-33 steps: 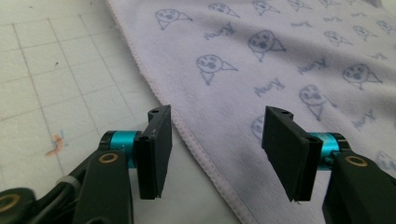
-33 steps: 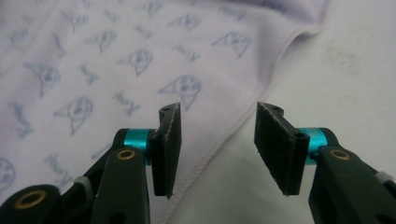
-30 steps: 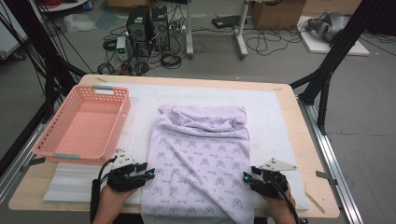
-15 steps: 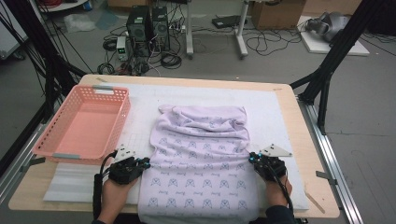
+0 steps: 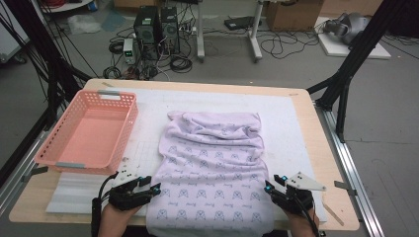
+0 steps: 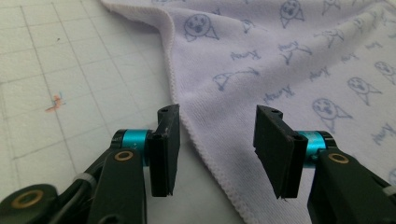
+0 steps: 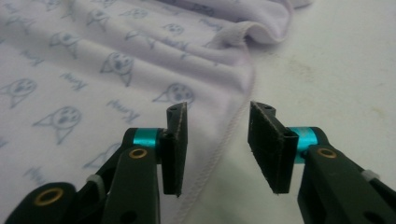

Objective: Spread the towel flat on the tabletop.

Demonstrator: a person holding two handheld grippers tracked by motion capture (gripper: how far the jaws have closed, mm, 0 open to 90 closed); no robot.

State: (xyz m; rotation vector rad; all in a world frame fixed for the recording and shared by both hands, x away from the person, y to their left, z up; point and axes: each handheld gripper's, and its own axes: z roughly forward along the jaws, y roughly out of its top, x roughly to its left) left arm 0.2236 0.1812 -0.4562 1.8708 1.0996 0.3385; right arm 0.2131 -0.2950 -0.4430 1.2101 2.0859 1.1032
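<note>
Claws [image 5: 154, 189] [image 5: 271, 186] astride towel [image 5: 213, 168] edges.

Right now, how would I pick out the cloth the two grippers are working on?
Start at the white mat covering the wooden table. To the right of the pink plastic basket, the cloth lies spread down the mat's middle, bunched at its far end. It is pale lilac towelling printed with small blue animal faces, the sole fabric there.

Even, soft overhead light covers my table [image 5: 306, 123]; shadows are faint and nothing glares. The high view is slightly soft and grainy. In both gripper views my tongs are sharp, while the cloth [image 6: 289, 56] blurs toward the top edge.
</note>
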